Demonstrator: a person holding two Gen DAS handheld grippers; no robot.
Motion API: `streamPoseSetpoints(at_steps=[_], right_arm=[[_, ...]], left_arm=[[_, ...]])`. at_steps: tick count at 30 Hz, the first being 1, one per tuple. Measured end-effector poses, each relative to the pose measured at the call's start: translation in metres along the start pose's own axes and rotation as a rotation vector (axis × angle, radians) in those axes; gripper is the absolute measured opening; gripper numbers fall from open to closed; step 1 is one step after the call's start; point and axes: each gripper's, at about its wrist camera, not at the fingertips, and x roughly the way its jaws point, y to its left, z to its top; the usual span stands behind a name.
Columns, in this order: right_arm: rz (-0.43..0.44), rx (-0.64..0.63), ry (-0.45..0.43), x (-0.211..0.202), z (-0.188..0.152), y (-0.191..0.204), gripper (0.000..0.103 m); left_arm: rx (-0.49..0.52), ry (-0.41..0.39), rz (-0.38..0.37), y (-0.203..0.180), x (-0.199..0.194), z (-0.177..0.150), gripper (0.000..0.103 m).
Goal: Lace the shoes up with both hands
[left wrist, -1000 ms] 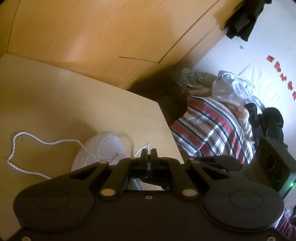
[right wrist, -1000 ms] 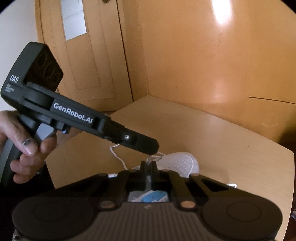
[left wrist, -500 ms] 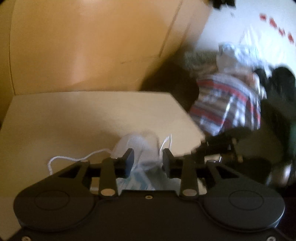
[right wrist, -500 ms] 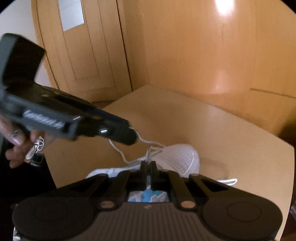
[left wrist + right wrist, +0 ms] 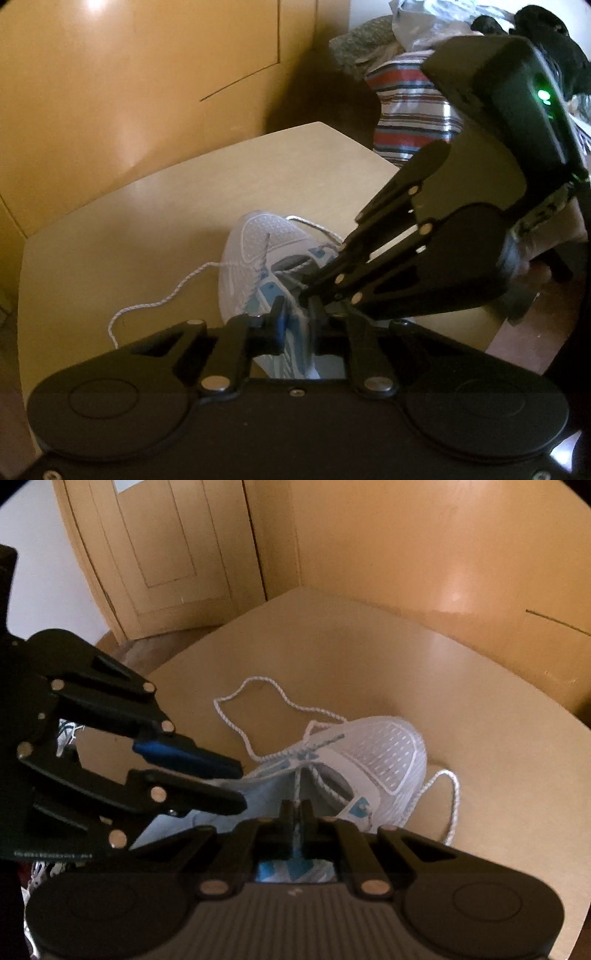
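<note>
A white mesh shoe (image 5: 258,240) with blue trim lies on the pale wooden table (image 5: 147,221), toe pointing away. Its white lace (image 5: 166,299) trails loose to the left. My left gripper (image 5: 297,314) sits over the shoe's near side. Its jaws are closing on the eyelet flap, and the fabric fills the gap between them. From the right, my right gripper (image 5: 306,293) reaches in to the shoe's throat. In the right wrist view it (image 5: 295,808) is shut on a lace strand rising from the shoe (image 5: 388,749). The left gripper (image 5: 240,788) straddles the flap there, and the lace (image 5: 258,686) loops beyond the toe.
Orange wooden panels back the table (image 5: 480,720), and a panelled door (image 5: 166,554) stands at the far left. A striped bag (image 5: 406,103) and heaped clutter lie past the table's right edge. A hand (image 5: 532,269) holds the right gripper's handle.
My left gripper let go of the lace, rolled, opened and came over the shoe's side, where its jaws have narrowed again. The right gripper sank closer to the shoe, still shut.
</note>
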Motion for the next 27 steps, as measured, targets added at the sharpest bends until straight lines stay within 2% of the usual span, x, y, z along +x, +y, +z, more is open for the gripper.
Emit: streamPoseSetpoints(at_steps=[8,27], right_arm=[[0.009,-0.017,0.017,0.009,-0.003,0.007,0.004],[0.002,-0.043,-0.018,0.002,-0.008,0.002,0.004]], left_arm=[[-0.020,0.001,-0.003,0.000,0.004,0.002,0.008],[-0.043,0.002,-0.013,0.004,-0.001,0.000,0.008]])
